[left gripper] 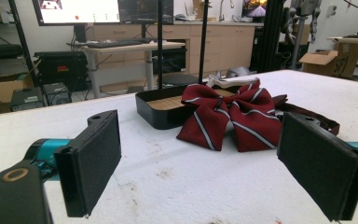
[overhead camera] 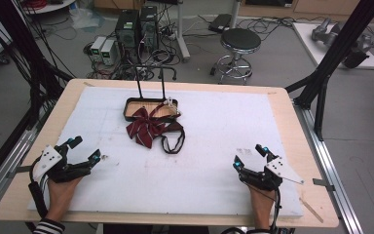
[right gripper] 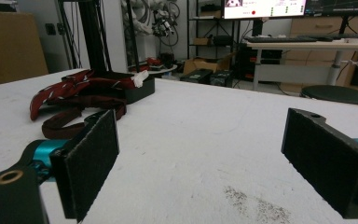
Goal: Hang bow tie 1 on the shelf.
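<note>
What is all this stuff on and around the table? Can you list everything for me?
bow tie: one, dark red with pale stripes, draped over the tray's front edge onto the pad
strap: one, dark, looped on the pad to the right of the bow
tray: one, black with a wooden floor, far middle of the pad, with two thin black posts rising from it
pad: one, white, covers most of the table
table: one, light wood
stool: one, black seat and chrome legs, on the floor beyond the table
computer towers: two, dark, on the floor behind
left gripper: one, black, near left, jaws open, nothing held
right gripper: one, black, near right, jaws open, nothing held
</note>
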A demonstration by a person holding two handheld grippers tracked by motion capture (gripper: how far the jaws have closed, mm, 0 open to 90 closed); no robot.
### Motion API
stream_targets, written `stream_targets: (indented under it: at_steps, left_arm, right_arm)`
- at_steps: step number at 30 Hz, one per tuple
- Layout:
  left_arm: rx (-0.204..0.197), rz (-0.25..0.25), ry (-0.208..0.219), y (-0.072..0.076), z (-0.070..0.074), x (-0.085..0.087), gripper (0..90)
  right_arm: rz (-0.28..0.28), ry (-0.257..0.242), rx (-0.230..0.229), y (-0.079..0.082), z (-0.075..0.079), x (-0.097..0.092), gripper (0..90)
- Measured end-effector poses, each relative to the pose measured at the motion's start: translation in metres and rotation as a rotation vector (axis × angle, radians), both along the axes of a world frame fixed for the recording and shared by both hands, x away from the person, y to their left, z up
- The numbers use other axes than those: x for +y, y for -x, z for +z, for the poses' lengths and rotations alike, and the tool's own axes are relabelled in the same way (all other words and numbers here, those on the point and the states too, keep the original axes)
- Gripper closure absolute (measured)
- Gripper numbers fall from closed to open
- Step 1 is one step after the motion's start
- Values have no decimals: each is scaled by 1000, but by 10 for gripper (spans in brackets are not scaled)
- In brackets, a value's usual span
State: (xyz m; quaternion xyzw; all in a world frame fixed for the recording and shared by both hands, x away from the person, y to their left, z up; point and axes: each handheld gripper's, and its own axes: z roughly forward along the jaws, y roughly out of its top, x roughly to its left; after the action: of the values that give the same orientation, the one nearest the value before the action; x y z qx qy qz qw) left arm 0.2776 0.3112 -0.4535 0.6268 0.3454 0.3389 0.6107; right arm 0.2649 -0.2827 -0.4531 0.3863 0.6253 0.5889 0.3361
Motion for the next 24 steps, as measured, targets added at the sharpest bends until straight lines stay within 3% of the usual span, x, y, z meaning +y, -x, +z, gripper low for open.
stream_targets:
  at_steps: [24]
  left_arm:
    - [30,13,-4,-2,1,-1,139]
  right_arm:
    - [-3,-10,4,1,0,0,102]
